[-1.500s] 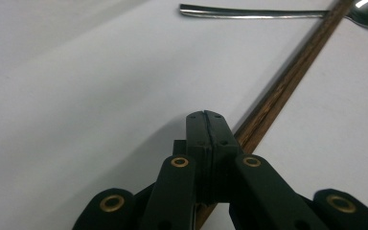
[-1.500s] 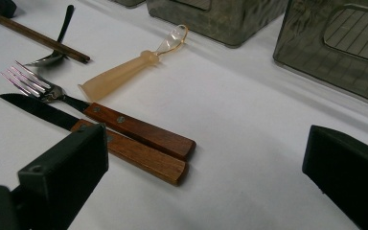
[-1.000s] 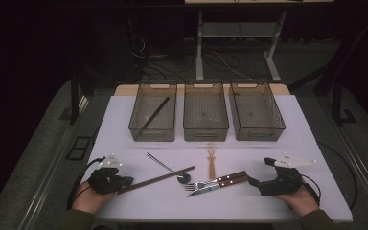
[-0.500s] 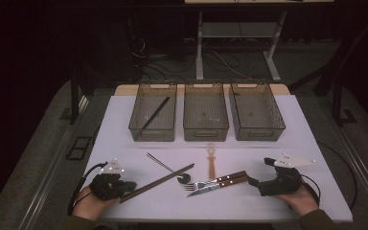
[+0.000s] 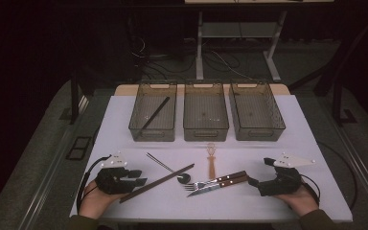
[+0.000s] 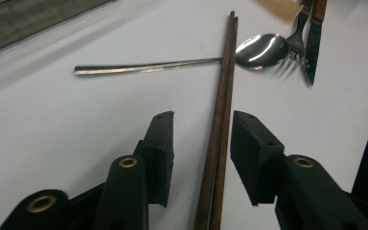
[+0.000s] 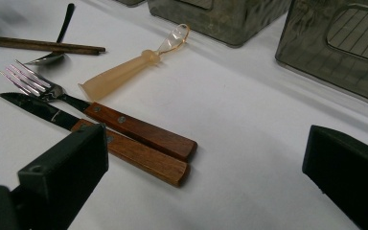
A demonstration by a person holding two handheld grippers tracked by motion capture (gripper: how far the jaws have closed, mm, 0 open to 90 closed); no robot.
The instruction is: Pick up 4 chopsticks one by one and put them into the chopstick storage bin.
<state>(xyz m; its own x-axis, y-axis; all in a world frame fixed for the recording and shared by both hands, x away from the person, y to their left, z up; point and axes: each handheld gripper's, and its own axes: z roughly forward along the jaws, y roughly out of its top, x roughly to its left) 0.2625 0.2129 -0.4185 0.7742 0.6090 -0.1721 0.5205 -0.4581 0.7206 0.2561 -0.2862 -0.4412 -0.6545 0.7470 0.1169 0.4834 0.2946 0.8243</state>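
Chopsticks (image 6: 220, 124) lie on the tabletop (image 5: 278, 143) between the left tongs (image 6: 202, 139), just opening and not gripping; closing off-centre could scatter the pair; right tongs (image 7: 206, 167) gape empty.

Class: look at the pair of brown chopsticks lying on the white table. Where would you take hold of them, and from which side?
Grip the chopsticks near the end closest to the left tool, coming along the table from that end. They lie flat, side by side, between its open jaws, which have just been opening. The far end crosses the spoon, so it is probably awkward.
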